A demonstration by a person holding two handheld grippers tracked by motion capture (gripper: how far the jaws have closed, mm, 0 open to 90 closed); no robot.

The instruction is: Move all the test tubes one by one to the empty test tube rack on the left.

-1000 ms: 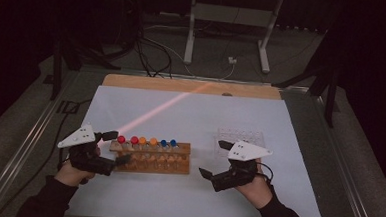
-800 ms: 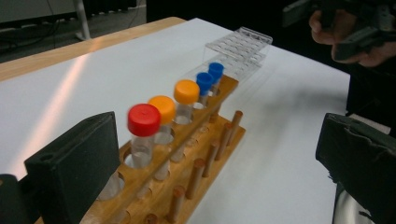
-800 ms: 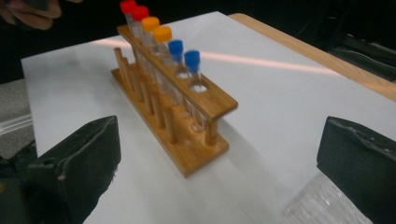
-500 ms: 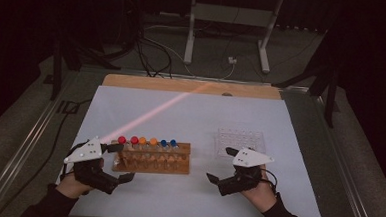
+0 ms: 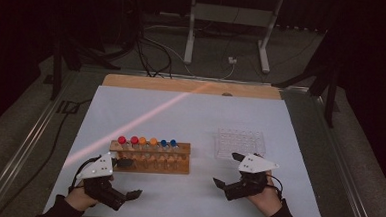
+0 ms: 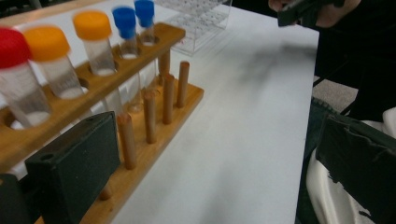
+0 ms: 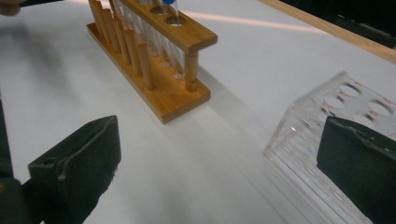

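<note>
Capped tubes [image 5: 146,142] are standing upright in the wooden rack [image 5: 150,156] at mid-surface, keeping them reachable from above. Left gripper [image 5: 127,178] is hovering wide beside its near-left end; right gripper [image 5: 228,169], also wide and empty, is waiting beside the clear tray [image 5: 240,143].

dark room; grey floor [image 5: 294,53], black cables [image 5: 148,56], metal stand [image 5: 230,20] behind white table [image 5: 190,113].

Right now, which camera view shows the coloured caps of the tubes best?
The left gripper view: the caps are close, so red, orange and blue are easy to tell. The high view shows all six caps in a row, but small. The right gripper view catches just a bit of one blue cap.
</note>
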